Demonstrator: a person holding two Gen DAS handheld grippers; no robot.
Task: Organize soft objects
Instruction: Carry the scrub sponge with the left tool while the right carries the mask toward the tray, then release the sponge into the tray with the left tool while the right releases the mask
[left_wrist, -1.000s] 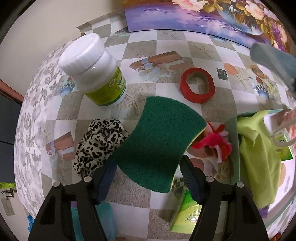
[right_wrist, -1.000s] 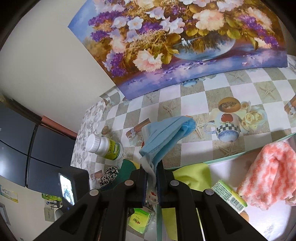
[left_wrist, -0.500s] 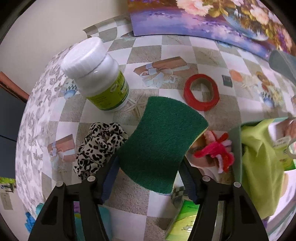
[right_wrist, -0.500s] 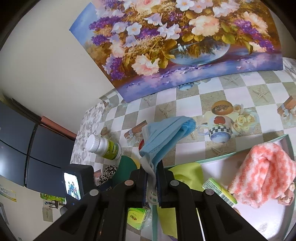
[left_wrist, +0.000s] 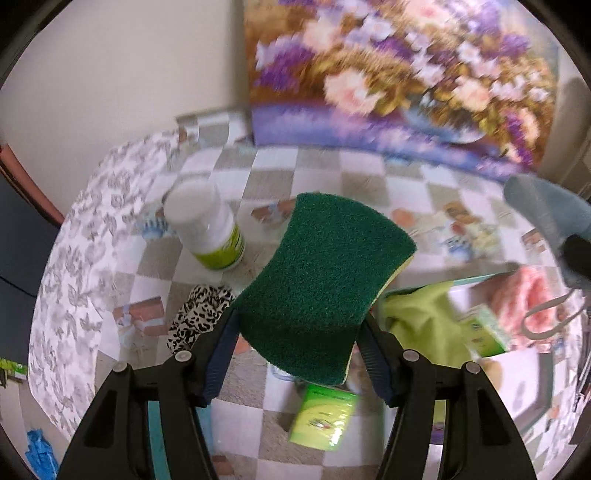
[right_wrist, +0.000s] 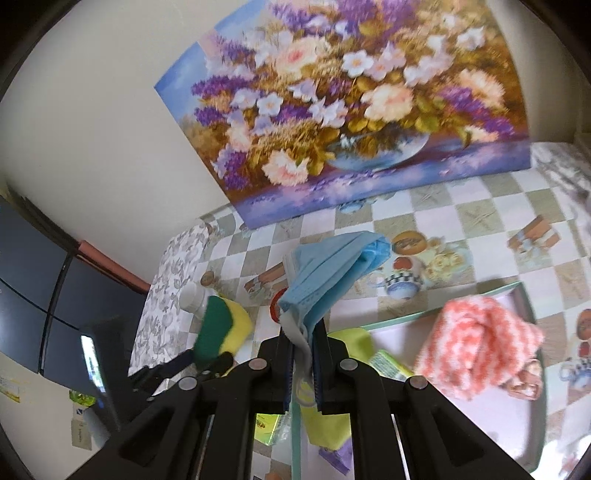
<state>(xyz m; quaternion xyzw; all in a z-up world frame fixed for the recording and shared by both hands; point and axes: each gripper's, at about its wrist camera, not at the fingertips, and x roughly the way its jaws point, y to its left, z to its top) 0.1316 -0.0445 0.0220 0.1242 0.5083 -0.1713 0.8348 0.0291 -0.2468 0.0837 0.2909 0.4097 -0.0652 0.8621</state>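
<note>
**Sponge and mask both lifted off the counter, much of the scene blurred or covered**

Sponge (left_wrist: 325, 291) first: we see it, green side up with a thin yellow edge, pinched at its near end between the dark pads of the left claw (left_wrist: 297, 350), clear of the checkered counter (left_wrist: 369, 177). From the right wrist view it shows as a green and yellow block (right_wrist: 221, 328) held up at the left. It covers what lies behind it; only the edge of a leopard-print scrunchie (left_wrist: 199, 317) peeks out beside the left finger, and a white bottle (left_wrist: 207, 232) with a green label stands just beyond.

We find the right claw (right_wrist: 303, 354) pressed together on a folded blue face mask (right_wrist: 328, 273), whose ear loops hang down between the fingers. In the left wrist view the mask is only a grey-blue smear (left_wrist: 546, 210) at the right rim.

The tray (right_wrist: 413, 316) lies below the right claw, its near end cut off by the fingers. Inside we make out a pink-and-white fluffy cloth (right_wrist: 484, 343) and a lime-green cloth (right_wrist: 351, 341), partly hidden. A red ring (right_wrist: 275, 306) shows as a sliver behind the mask. A green packet (left_wrist: 321, 417) lies on the counter under the sponge; its print is too blurred to read. The flower painting (right_wrist: 347, 110) leans on the wall.
</note>
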